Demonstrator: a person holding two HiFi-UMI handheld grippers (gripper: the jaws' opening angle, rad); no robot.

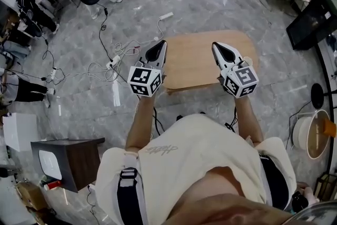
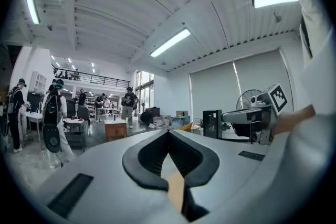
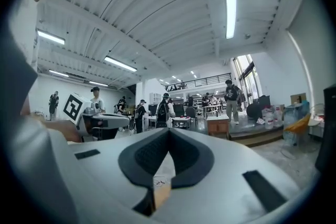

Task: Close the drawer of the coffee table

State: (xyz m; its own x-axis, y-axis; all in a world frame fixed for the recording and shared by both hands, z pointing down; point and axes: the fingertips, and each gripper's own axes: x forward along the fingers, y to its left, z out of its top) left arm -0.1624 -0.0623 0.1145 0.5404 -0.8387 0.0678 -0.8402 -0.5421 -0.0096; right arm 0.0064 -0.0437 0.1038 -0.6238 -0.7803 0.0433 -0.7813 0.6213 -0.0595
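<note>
The coffee table (image 1: 196, 63) sat in the middle of the head view, just above your torso, with its pale wooden top bare. You could not pick out its drawer for certain. Only a dark strip showed under the table's near edge, at the lower side of the top, so how far the drawer stood out could not be read from above.

As a judgement, a drawer like this should be a light, stiff wooden box that slides on runners (it may bind if pushed off-centre), and nothing about it looked fragile. You would do best to set a closed tip against the middle of the flat front panel and push squarely, rather than pinch anything.

Your left gripper (image 1: 161, 45) was at the table's left edge in the frame, and your right gripper (image 1: 215, 45) was over the right part of the top. Both pointed toward the top of the frame.

In each gripper view the jaws met at their tips with nothing between them. Only a sliver of wood colour showed through the gap behind the tips. Neither gripper appeared to touch the table.
</note>
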